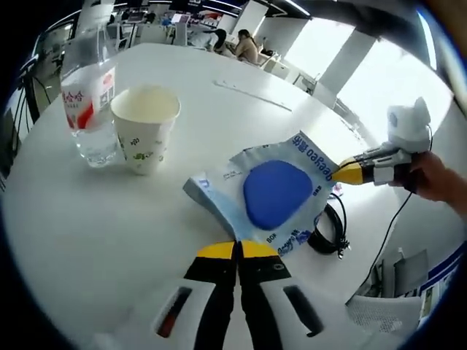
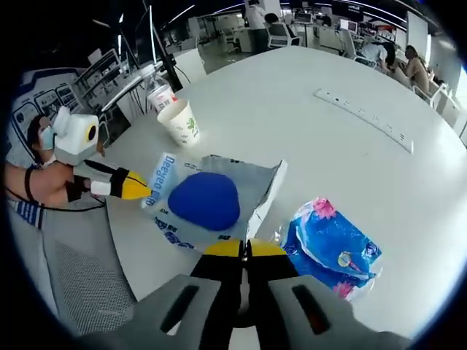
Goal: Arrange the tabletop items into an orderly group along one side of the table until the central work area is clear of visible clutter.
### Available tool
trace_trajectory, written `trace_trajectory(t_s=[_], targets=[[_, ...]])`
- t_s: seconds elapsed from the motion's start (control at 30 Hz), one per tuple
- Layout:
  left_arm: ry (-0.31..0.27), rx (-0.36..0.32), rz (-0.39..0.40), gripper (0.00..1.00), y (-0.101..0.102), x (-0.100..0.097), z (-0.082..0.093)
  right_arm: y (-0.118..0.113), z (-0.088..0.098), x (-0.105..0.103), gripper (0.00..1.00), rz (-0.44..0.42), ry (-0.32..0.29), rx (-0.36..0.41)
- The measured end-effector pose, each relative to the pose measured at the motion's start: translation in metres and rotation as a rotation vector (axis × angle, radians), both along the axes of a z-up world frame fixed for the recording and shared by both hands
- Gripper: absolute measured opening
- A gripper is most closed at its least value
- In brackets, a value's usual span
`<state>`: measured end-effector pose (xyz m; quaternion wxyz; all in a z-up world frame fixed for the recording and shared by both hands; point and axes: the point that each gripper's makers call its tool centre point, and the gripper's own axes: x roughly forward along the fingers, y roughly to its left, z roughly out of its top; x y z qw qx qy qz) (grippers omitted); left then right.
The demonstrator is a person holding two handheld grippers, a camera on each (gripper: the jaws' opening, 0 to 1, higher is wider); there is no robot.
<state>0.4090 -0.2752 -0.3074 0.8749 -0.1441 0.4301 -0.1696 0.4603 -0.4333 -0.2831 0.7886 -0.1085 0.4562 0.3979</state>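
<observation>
two grippers are closed on opposite edges of one flat packet [image 1: 273,193] with a blue oval, which is held just above the white table [image 1: 109,233]. the left gripper [image 1: 238,251] is pinched on one edge, and the right gripper [image 2: 245,249] on the edge across from it, as it seems. a paper cup [image 1: 145,127] is seen just beside a water bottle [image 1: 89,95]. a blue flowered pack [image 2: 332,248] lies near the right gripper. a black cable [image 1: 326,233] is partly hidden under the packet.
</observation>
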Motion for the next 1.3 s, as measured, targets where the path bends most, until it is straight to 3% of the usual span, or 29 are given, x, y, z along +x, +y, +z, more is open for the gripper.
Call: trace_trajectory(t_s=[0.77, 1.3], targets=[[-0.029, 0.034, 0.082, 0.0, 0.027, 0.042, 0.001, 0.015, -0.015, -0.009, 0.0, -0.076, 0.037, 0.039], [-0.003, 0.068, 0.044, 0.0, 0.027, 0.041, -0.011, 0.012, -0.025, -0.009, 0.0, -0.13, 0.048, 0.043]])
